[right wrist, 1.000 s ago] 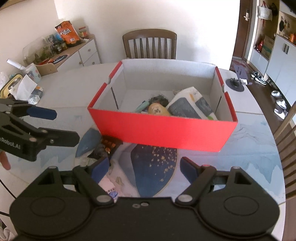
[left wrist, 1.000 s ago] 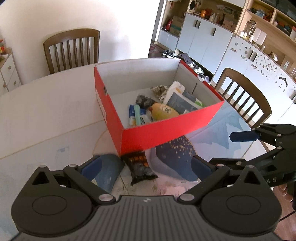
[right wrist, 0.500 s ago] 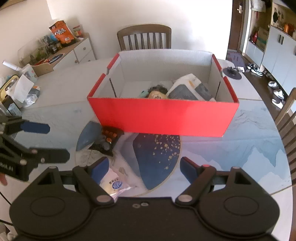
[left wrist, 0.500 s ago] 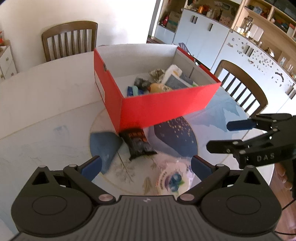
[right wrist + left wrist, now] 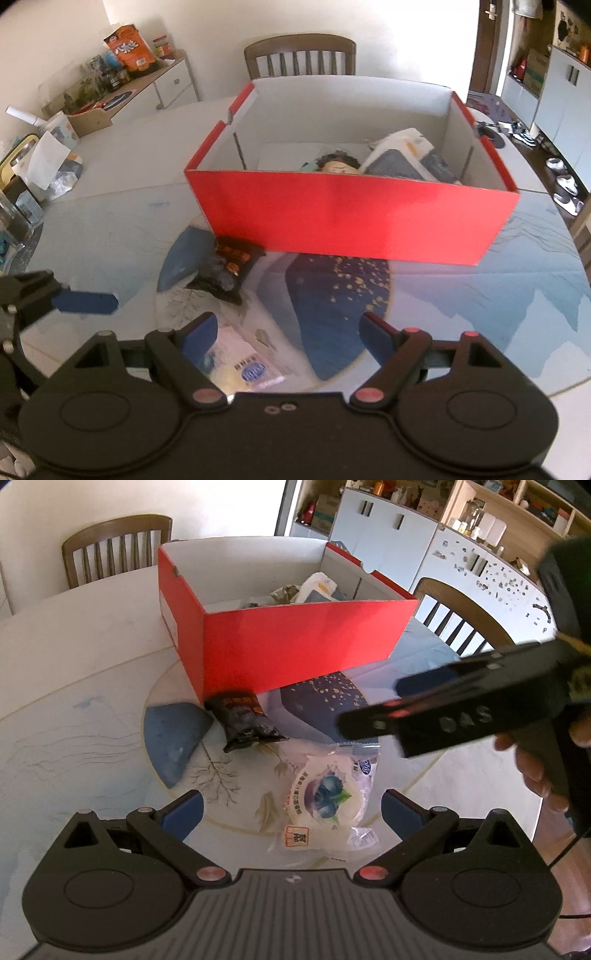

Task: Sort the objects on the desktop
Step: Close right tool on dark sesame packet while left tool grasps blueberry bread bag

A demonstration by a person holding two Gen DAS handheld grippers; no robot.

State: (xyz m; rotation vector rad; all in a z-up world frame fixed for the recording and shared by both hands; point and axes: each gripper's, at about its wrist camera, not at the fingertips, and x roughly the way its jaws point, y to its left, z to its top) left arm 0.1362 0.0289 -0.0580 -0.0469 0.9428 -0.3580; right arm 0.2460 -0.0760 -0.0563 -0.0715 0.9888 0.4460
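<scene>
Your left tongs [image 5: 291, 808] hang wide apart and hold nothing. A clear packet with a round white cake and a blueberry picture [image 5: 325, 797] lies flat on the bench [image 5: 74, 701] right ahead of them, between the two blue pads. Its long axis runs from the near edge of the bench away toward the red box [image 5: 295, 646], tilted a little to the right.

A dark snack pouch with orange print [image 5: 242, 720] lies farther in, its far end just at the near left corner of the box. Its long axis also runs near to far.

The box stands toward the middle of the bench, open on top, with several packets inside.

Your right tongs [image 5: 286, 332] are also wide apart and empty, hovering above the bench on the right of the blueberry packet.
</scene>
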